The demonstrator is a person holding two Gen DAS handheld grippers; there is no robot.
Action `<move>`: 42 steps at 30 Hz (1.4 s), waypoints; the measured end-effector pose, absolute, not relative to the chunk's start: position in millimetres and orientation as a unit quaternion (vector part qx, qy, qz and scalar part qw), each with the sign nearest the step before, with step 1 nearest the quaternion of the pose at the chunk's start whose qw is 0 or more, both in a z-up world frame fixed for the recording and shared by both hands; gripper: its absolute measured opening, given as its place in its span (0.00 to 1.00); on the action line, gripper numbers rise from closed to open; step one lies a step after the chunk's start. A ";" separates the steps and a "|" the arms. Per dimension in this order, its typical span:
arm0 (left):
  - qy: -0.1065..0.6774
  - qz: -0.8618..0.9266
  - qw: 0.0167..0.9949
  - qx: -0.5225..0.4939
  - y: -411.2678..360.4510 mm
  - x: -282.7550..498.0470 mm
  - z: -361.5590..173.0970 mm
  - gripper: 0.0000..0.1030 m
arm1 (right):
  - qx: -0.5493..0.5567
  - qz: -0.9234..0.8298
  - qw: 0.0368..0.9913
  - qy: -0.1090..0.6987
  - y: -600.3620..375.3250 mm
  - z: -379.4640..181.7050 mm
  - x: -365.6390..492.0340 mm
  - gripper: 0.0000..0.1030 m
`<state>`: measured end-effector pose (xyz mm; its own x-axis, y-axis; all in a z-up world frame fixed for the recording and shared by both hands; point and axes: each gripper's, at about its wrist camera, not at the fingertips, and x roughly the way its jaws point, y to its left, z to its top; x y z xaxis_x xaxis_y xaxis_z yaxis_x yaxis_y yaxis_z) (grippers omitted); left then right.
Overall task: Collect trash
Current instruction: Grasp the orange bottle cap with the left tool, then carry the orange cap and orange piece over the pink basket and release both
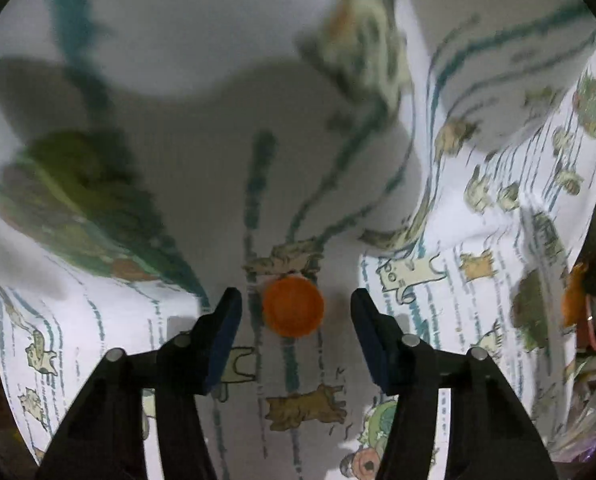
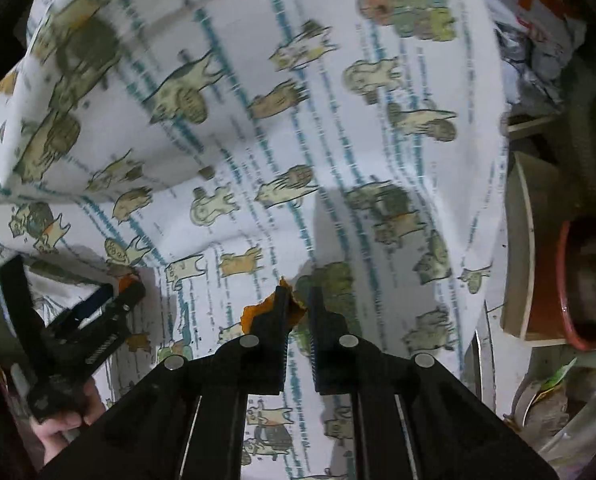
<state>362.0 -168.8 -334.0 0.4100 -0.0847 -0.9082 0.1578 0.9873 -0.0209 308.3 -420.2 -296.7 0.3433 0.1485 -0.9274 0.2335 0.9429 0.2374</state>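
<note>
Cloth printed with cartoon cats and teal stripes (image 1: 478, 320) fills both views, rumpled and rising in folds toward the top of my left wrist camera. On it lies an orange bottle cap (image 1: 293, 306), round, flat on the fabric, sitting right between the fingers of my left gripper (image 1: 296, 308). Those fingers are spread wide, with clear fabric showing on either side of the cap, so nothing is held there yet; the blue pads (image 1: 226, 332) are apart from the cap on both sides.

From the right wrist camera, my right gripper (image 2: 298, 304) has its jaws drawn nearly together, only a narrow slit between them. A torn orange scrap (image 2: 258, 314) (wrapper or peel, I cannot tell which) sticks out around the left finger's tip and into the gap; it looks pinched, though the contact itself is hidden behind the finger.

At the left edge of the same view I can see the left gripper (image 2: 128, 286) from the side, the person's hand (image 2: 60, 426) wrapped around its handle, and a sliver of the orange cap at its tips.

Past the right edge of the cloth sit crumpled paper and packaging (image 2: 538, 40), a red-rimmed container (image 2: 570, 280) and a wooden board (image 2: 522, 240), all dim and partly cut off.
</note>
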 end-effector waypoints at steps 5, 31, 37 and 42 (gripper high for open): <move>0.526 -0.067 0.846 0.052 -174.2 360.3 -334.0 0.27 | 0.166 -0.025 0.804 0.570 -423.9 -289.9 305.6 0.10; 0.425 -0.077 0.901 0.029 -107.5 277.0 -202.9 0.27 | 0.097 0.016 0.861 0.499 -361.0 -243.3 266.6 0.10; 0.405 -0.070 0.911 0.029 -101.1 239.5 -166.1 0.27 | 0.102 0.016 0.876 0.471 -343.4 -207.8 233.4 0.10; 0.387 -0.060 0.920 0.014 -71.1 194.4 -131.6 0.27 | 0.105 0.034 0.889 0.445 -318.6 -178.4 185.8 0.10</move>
